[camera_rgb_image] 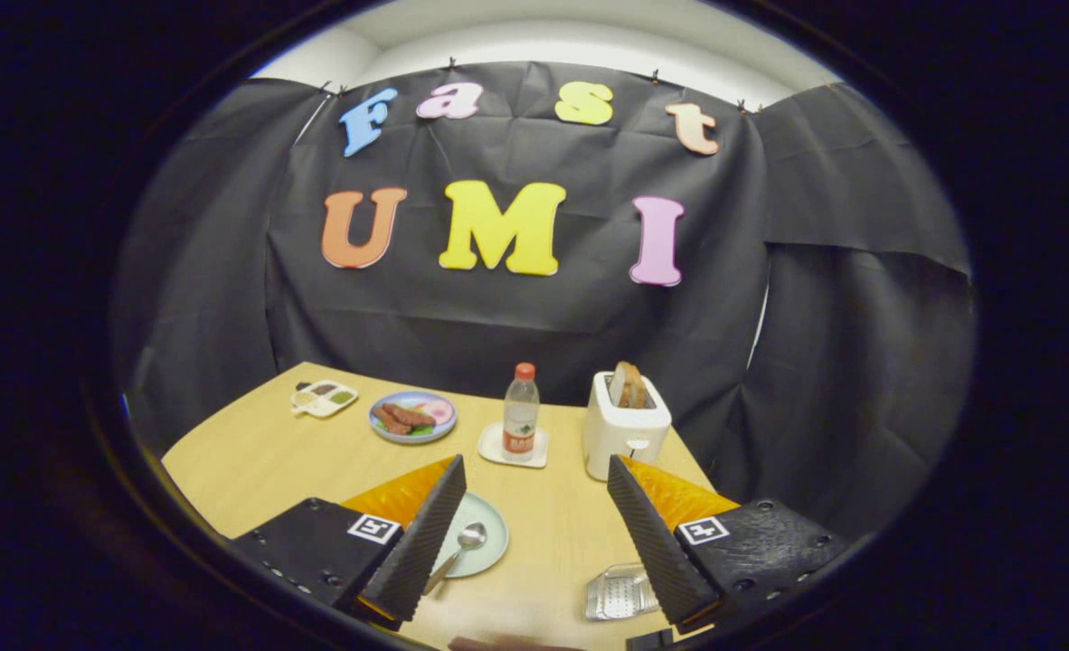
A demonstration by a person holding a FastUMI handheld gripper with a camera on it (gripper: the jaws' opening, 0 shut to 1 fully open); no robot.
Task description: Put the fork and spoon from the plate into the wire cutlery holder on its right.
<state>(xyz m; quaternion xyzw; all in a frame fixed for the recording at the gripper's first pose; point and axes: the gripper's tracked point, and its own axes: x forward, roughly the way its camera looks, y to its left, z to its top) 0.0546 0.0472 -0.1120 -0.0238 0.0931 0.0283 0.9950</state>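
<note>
- Gripper [534, 533] hangs above the near part of a light wooden table [254, 461], and its two fingers stand wide apart with nothing between them except bare table top.
- A pale green plate [485, 533] lies on the table just beside the left finger, which hides a part of it.
- A metal spoon [462, 544] rests on this plate, with its bowl toward the far side and its handle running down toward the left fingertip.
- I cannot make out the fork; it may be under the left finger.
- The wire cutlery holder [619, 592] sits on the table to the right of the plate, close to the right finger, which covers its right side.
- Beyond the fingers, a small plastic bottle [521, 411] with a red cap stands upright on a small white square dish [491, 445].
- To the right of the bottle is a white toaster [625, 429] with slices of bread [628, 384] standing up out of its slots.
- To the left of the bottle is a blue-rimmed plate [381, 425] carrying toy food that looks like sausages.
- Further left, near the far corner of the table, lies a small white tray [322, 407] with several compartments.
</note>
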